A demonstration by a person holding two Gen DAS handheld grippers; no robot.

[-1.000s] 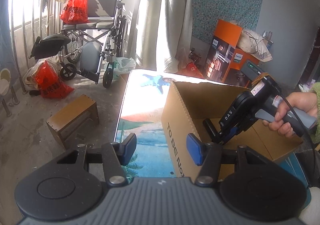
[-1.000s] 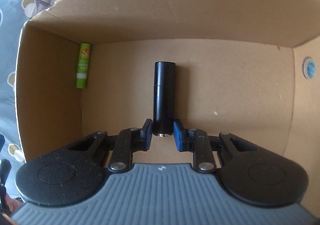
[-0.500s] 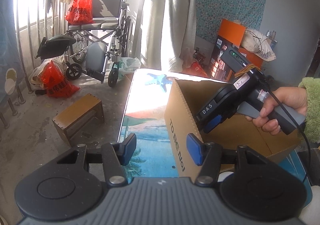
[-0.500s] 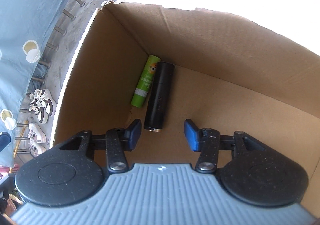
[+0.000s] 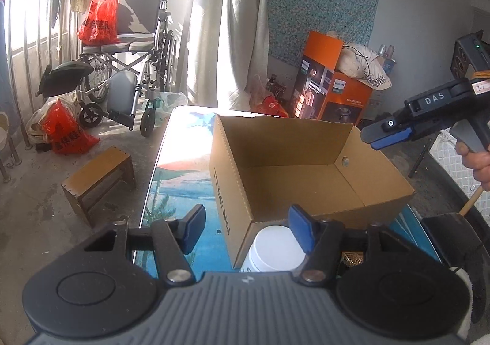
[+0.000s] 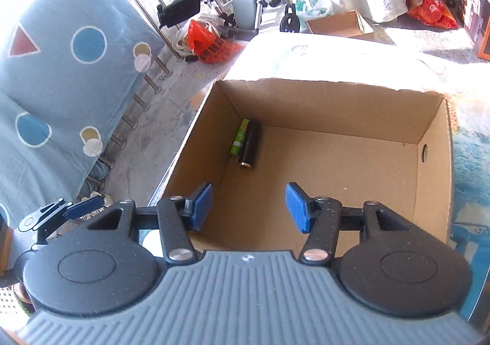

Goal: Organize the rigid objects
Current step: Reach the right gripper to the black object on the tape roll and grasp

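An open cardboard box point(image 5: 306, 142) stands on a table with a sea picture point(image 5: 183, 185). In its far left corner a black cylinder point(image 6: 248, 145) lies beside a green tube point(image 6: 239, 141). My right gripper point(image 6: 251, 205) hovers above the box's near side. Its jaws are opening with nothing between them, and it also shows at the right in the left wrist view point(image 5: 378, 135). My left gripper point(image 5: 248, 231) hangs over the box's near corner, jaws opening. A white-lidded jar point(image 5: 275, 248) stands just beyond its right finger, and the pads do not touch it.
Left of the table are a wooden stool point(image 5: 98, 176), a wheelchair point(image 5: 128, 38) and red bags point(image 5: 65, 133). Orange cartons point(image 5: 333, 90) stand behind the box. A gold mesh item point(image 5: 352, 257) and a wooden-handled tool point(image 5: 471, 202) lie near the jar.
My right gripper let go of the black cylinder, which came to rest beside the green tube. It then rose out of the box and drew back. My left gripper shifted, bringing the white-lidded jar into view.
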